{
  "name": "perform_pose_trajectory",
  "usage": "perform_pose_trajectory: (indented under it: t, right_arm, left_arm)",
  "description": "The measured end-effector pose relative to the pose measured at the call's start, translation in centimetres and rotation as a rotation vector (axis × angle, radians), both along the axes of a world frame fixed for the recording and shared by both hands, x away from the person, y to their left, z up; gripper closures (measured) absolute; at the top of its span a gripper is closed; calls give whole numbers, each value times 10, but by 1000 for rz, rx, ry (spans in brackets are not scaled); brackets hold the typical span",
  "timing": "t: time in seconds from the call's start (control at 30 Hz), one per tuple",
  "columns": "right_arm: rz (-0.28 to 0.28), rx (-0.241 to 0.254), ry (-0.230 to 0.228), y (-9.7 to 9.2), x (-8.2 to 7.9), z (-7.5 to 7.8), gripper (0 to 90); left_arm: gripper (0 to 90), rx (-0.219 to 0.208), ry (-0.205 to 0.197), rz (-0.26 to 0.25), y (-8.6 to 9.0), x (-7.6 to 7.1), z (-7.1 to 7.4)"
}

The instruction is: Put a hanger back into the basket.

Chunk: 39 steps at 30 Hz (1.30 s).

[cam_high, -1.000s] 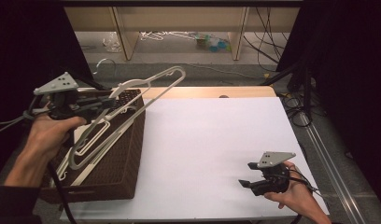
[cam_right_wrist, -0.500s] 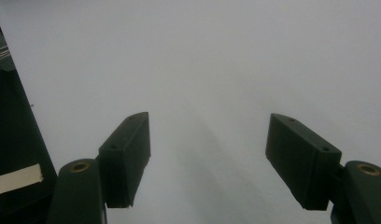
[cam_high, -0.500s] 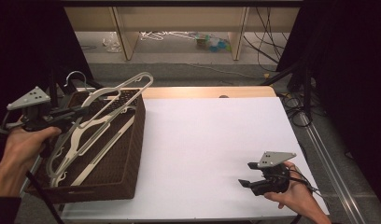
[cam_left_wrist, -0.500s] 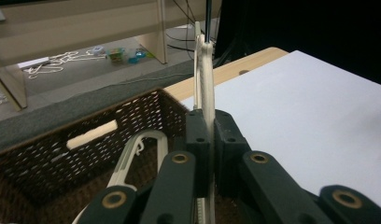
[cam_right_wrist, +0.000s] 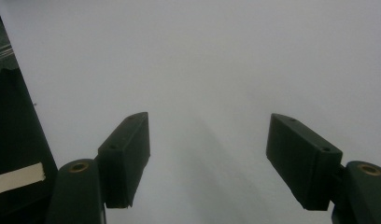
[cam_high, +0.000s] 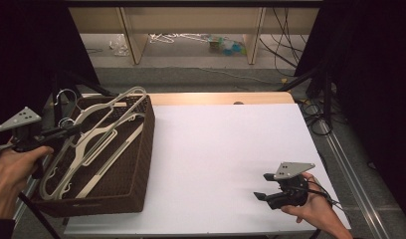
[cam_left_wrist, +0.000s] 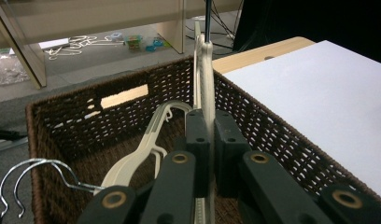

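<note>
The left gripper [cam_left_wrist: 207,140] is clamped edge-on upon a cream hanger [cam_high: 99,129], whose long axis runs away from the jaws over the wicker basket [cam_high: 139,164]. The right gripper [cam_high: 263,195] rests open and empty on the white table [cam_high: 226,149], well apart.

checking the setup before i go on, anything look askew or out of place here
Yes. The cream plastic hangers do not lie flat in the brown woven wicker basket: they tilt, with their far ends up over its back rim. One is clamped in the left claw, and their chrome hooks stick out past the basket's left side.
</note>
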State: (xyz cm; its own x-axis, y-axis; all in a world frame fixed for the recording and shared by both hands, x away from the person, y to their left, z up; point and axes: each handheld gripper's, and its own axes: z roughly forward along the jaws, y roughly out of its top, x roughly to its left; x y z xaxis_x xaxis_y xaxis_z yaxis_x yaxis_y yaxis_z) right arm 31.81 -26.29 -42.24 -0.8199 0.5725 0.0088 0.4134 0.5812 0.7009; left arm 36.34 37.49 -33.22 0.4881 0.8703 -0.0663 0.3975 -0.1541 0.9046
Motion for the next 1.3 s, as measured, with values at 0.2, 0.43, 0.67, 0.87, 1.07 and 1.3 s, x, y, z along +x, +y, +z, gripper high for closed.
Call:
perform_pose_trajectory:
  t: [0.2, 0.43, 0.67, 0.87, 1.07, 1.3]
  right_arm:
    - [7, -1, -4, 0, 0, -1, 313]
    - [3, -4, -4, 0, 0, -1, 311]
    - [6, -3, -1, 0, 0, -1, 311]
    - [10, -10, 4, 0, 0, -2, 311]
    - [16, -8, 7, 1, 0, -3, 309]
    - [20, -1, 1, 3, 0, -2, 305]
  left_arm:
    - [858, -13, 23, 2, 1, 1, -11]
    - [857, 4, 70, -4, -4, 8, -20]
    - [857, 21, 119, 0, -9, 17, -33]
    - [857, 33, 172, 8, -12, 24, -51]
    - [854, 21, 187, 27, -12, 26, -59]
    - [834, 49, 237, 83, -1, 29, -71]
